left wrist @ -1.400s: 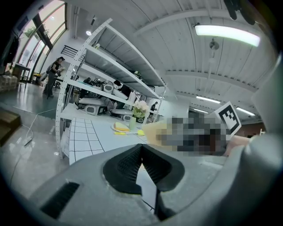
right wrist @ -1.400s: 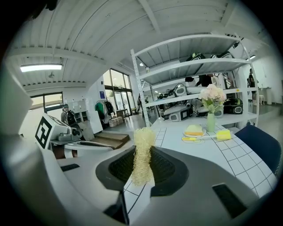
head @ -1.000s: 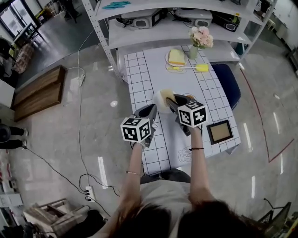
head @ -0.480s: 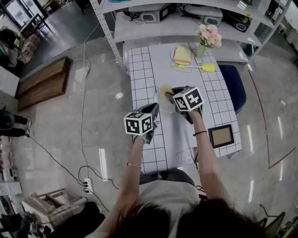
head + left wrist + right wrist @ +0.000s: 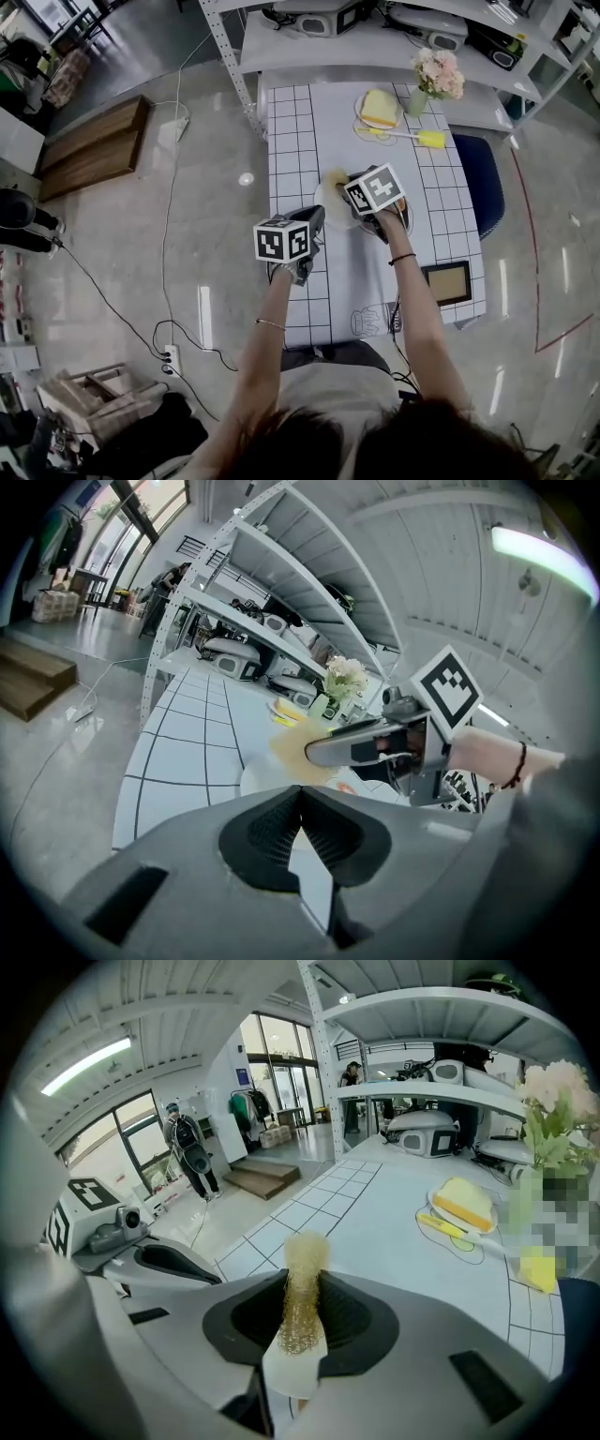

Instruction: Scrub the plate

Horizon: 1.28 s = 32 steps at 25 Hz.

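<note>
The right gripper (image 5: 345, 185), clenched on a yellow scrubber (image 5: 335, 176), has pushed forward to the far edge of the plate (image 5: 325, 208). The left gripper (image 5: 314, 218) pinches the near rim of the plate, mid-table (image 5: 291, 131), so scrubbing looks under way.

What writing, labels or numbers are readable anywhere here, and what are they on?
No readable words or numbers anywhere.
Left cube and right cube: black-and-white square patterns, not letters.
Drawing at the table's near edge: too small to read.
</note>
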Motion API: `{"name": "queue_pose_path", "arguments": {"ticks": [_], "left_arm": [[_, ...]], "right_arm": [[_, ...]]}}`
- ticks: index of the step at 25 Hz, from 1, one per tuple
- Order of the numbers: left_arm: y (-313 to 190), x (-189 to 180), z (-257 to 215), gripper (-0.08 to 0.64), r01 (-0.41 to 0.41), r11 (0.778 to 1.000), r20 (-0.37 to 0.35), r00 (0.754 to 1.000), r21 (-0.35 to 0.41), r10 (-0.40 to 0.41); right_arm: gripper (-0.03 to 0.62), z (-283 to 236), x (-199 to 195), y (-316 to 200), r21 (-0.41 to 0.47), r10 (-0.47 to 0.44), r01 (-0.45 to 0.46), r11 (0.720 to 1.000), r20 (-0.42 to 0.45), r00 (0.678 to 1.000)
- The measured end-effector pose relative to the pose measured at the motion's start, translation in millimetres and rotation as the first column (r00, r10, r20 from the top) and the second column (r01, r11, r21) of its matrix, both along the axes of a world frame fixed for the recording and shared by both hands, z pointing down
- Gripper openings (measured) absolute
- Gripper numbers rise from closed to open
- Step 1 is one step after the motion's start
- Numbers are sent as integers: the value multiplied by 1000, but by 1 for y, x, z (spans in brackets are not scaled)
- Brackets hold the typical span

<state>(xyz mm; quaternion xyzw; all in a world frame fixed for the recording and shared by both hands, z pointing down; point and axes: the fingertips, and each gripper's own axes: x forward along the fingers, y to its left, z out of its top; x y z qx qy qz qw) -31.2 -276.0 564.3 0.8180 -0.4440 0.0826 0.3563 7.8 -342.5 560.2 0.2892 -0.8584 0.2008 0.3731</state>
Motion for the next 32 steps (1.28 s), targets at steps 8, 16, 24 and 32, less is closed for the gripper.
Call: {"name": "queue_pose_path", "arguments": {"ticks": [8, 16, 24, 32], "left_arm": [[-4, -3, 10, 11, 25, 999, -9, 1000, -28, -25], [-7, -1, 15, 11, 24, 999, -7, 1000, -40, -24], [-7, 2, 15, 11, 17, 999, -5, 1000, -41, -17], [-8, 3, 16, 11, 18, 999, -1, 1000, -40, -18]], "right_arm": [[84, 18, -7, -4, -42, -44, 42, 998, -44, 998], [84, 24, -9, -10, -57, -50, 46, 997, -72, 996], [84, 33, -10, -7, -75, -64, 57, 996, -104, 993], [84, 34, -13, -8, -66, -68, 61, 996, -112, 991]]}}
